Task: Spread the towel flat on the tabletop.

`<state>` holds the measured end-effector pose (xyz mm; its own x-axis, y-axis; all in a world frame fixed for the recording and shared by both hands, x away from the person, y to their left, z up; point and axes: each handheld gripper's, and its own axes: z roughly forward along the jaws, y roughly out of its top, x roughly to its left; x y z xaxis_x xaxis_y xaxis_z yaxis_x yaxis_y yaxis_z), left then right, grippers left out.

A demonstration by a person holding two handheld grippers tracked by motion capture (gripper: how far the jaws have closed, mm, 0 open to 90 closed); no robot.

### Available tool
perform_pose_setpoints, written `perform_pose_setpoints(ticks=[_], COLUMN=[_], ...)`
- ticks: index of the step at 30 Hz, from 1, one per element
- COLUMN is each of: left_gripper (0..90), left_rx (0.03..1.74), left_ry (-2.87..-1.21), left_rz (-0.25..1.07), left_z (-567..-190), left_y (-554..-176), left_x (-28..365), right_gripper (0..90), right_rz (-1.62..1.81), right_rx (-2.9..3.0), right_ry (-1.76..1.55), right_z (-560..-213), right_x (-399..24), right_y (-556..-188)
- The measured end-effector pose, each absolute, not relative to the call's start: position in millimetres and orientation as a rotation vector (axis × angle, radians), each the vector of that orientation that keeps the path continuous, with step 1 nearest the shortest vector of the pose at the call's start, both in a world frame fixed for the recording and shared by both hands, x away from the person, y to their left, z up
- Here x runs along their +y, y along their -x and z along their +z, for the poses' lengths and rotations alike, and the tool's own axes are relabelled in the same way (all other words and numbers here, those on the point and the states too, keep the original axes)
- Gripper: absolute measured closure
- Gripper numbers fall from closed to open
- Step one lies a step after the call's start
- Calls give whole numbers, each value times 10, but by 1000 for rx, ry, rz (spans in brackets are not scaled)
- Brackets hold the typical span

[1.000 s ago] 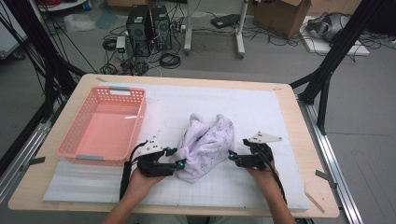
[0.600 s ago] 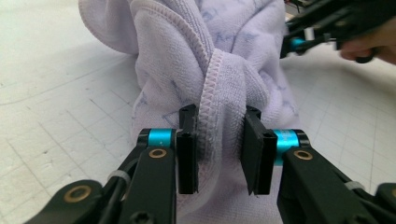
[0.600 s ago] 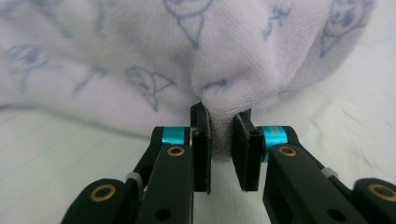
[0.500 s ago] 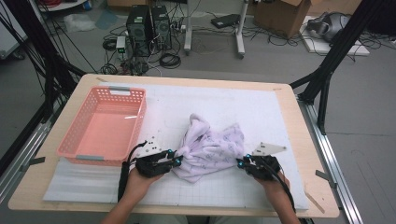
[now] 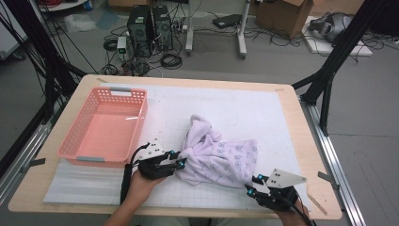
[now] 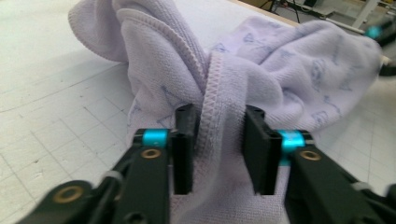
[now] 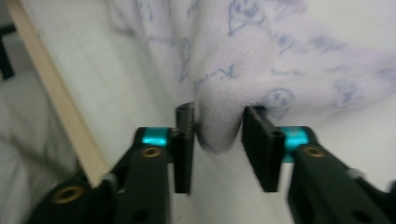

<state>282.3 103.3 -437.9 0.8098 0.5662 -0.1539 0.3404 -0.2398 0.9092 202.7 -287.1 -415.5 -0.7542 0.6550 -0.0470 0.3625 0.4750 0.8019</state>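
Observation:
A pale lilac towel (image 5: 219, 157) with small printed figures lies bunched on the white gridded mat (image 5: 244, 108). My left gripper (image 5: 178, 160) is at its left end. In the left gripper view, the towel's stitched hem (image 6: 219, 112) runs between the jaws of this gripper (image 6: 218, 126); they have just been opening slightly and still press on it. My right gripper (image 5: 251, 185) is near the table's front right edge. A corner of the towel (image 7: 219, 126) sits pinched between the jaws of this gripper (image 7: 217, 123), which have just been opening.
A pink plastic basket (image 5: 90, 159) with nothing in it stands on the left of the table. The wooden table edge (image 7: 56, 93) runs close beside my right gripper. Behind the table, the floor holds computer towers (image 5: 148, 23), cables and boxes.
My right gripper has travelled toward the near right corner of the table with the towel corner, stretching the towel out to the right. The left gripper has stayed put.

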Motion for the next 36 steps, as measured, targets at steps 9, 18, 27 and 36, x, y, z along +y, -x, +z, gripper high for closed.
perform_pose_setpoints(ticks=[9,18,27,36], left_gripper=[746,826,833,833], left_rx=[682,658,664,649], left_ry=[-1856,-1867,-1867,-1881], left_rz=[257,276,281,272], left_z=[-4363,-4335,-4318,-4327], left_y=[-2821,-2814,-2806,-2778], left_x=[1032,1048,1076,1026], right_gripper=[483,511,866,876], right_rz=[1216,1040,1023,1053], right_rx=[2218,2413,2535,2514], right_ry=[-912,-906,-924,-948], right_z=[-3958,-4263,-4314,-4330], right_x=[-2771,-2253,-2323,-2771], right_y=[-2712,-3348,-3236,-2582])
